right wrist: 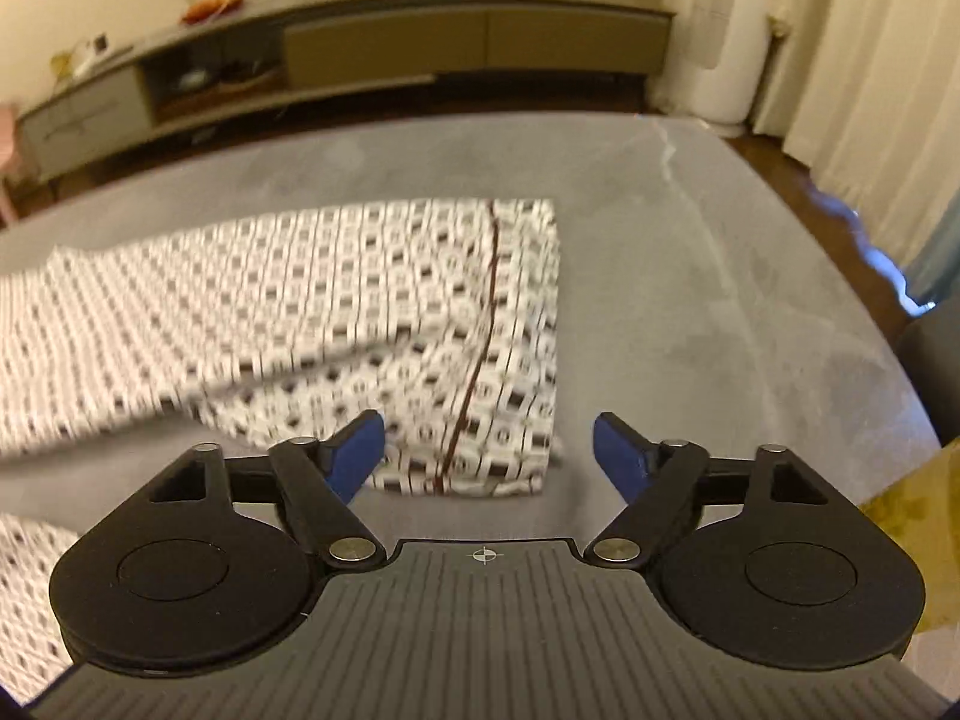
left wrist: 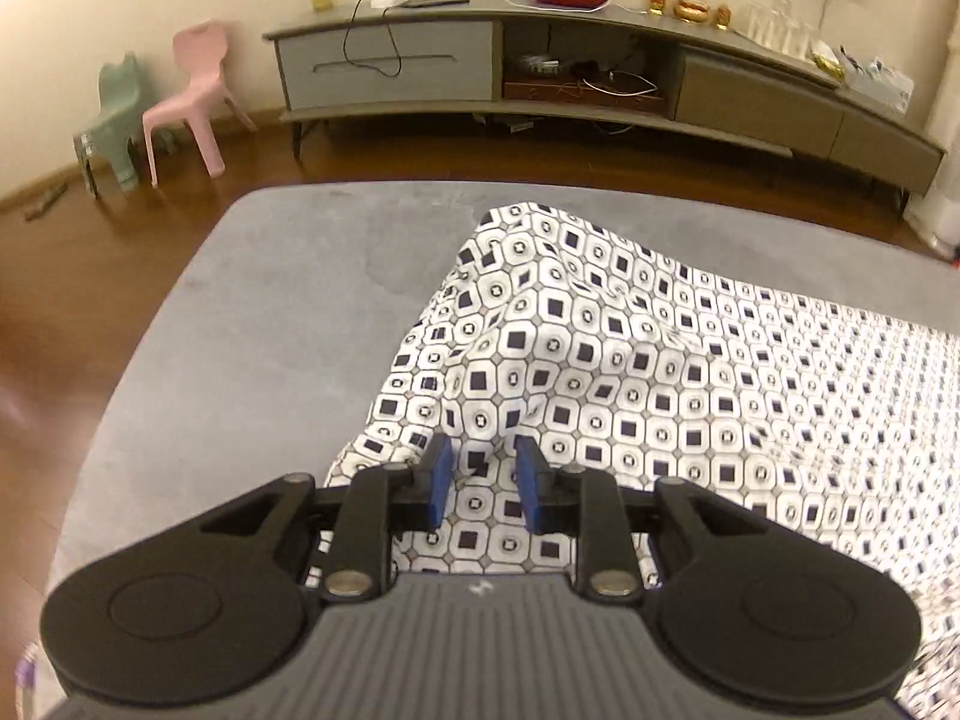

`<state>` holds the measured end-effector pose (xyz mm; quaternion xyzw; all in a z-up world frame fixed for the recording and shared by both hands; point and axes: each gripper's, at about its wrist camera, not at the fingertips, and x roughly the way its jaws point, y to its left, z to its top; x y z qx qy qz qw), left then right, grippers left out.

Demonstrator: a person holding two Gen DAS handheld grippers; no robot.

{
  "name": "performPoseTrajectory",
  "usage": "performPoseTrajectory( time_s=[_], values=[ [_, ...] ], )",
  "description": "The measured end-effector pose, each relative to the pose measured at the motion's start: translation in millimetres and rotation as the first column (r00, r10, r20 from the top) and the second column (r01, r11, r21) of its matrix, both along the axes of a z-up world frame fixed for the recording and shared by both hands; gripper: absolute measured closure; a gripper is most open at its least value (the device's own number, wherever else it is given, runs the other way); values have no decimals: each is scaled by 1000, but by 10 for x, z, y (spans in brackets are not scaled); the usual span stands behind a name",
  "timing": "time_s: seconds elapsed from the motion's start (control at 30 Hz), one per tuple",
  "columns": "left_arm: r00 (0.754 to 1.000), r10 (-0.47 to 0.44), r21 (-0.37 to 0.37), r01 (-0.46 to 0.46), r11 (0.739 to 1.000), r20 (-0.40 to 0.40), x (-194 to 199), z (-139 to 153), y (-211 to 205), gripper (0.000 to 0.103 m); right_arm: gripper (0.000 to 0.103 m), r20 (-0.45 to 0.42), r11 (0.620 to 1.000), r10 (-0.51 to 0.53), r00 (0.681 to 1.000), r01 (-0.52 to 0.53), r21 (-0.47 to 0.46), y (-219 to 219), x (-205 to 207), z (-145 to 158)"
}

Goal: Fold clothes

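Your left gripper [left wrist: 483, 483] sits nearest, low over the patterned garment [left wrist: 630, 372], its blue pads [left wrist: 441, 480] a narrow gap apart with printed cloth showing in the gap but neither pad seen pressing on it, so read it as let go, not gripping. Your right gripper [right wrist: 487, 459] stands much wider, jaws spread and empty, poised just above the garment's near corner [right wrist: 474, 420] where a dark seam line [right wrist: 474, 372] runs down toward the hem. That garment lies across the grey table [left wrist: 288, 312], spreading from a rumpled, humped end under your left hand to a flatter, squarer end under your right. Judging by how it heaps and creases, expect thin, light, limp fabric: it will sag from any pinch, drag along the tabletop, and slide out of a shallow bite. Take hold at edges and corners, a full pad-depth in, and where layers overlap make sure you catch both. On the right, the hem corner beside the seam looks like the cleanest hold; on the left, the raised fold ahead of the pads offers one. Much remains unclear: the right view is smeared by motion, so the layering there and the lighter strip crossing its lower left cannot be sorted out. The garment's middle falls between the two views, the gripper bodies cover its near edge, and you cannot tell what kind of garment it is or how many folds it already carries.
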<state>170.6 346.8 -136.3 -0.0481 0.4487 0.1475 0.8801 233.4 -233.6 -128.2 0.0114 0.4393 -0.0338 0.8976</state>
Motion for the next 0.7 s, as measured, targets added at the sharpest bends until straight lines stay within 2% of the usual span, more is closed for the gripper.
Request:
performPoseTrajectory(
  time_s=[0.03,0.07,0.1,0.2,0.27,0.3,0.33,0.37,0.43,0.47,0.53,0.6,0.63,0.7],
  values=[
    [1000,2,13,-2,1000,-4,4,-3,-11,77,67,-3,1000,16,1000,-16,-3,17,0,-21],
    [1000,10,41,-9,999,-14,22,-7,-10,77,90,3,999,39,999,-39,-13,43,1,-3],
    [1000,18,69,-16,997,-24,41,-10,-8,77,103,9,998,61,998,-61,-24,69,3,14],
    [997,54,163,-44,986,-56,119,-29,29,77,103,97,983,87,991,-69,-172,180,-66,318],
    [995,85,178,-73,981,-60,155,-26,108,75,103,160,965,88,983,-44,-257,214,-122,584],
    [993,100,183,-87,979,-61,172,-24,146,75,103,161,965,78,984,-34,-259,201,-129,660],
    [992,106,192,-93,977,-60,187,-21,165,75,102,133,963,71,989,-34,-266,201,-117,675],
    [992,112,190,-98,977,-61,190,-10,168,75,100,67,960,73,995,-52,-275,214,-83,628],
    [991,118,186,-104,977,-64,184,16,163,75,79,-76,950,91,993,-110,-293,237,-44,433],
    [991,120,184,-106,977,-66,172,32,153,75,67,-86,940,81,993,-105,-325,233,-75,365],
    [993,109,192,-100,976,-37,94,117,57,75,64,-33,935,33,999,-43,-351,197,-181,359],
    [996,90,209,-90,974,7,18,224,-62,76,56,41,953,15,999,-2,-304,197,-288,432],
    [997,79,215,-83,973,28,-12,277,-122,76,48,77,961,15,997,6,-275,213,-329,473],
    [999,25,193,-32,981,37,58,345,-244,76,44,122,972,42,992,-13,-236,307,-324,517]
  ],
)
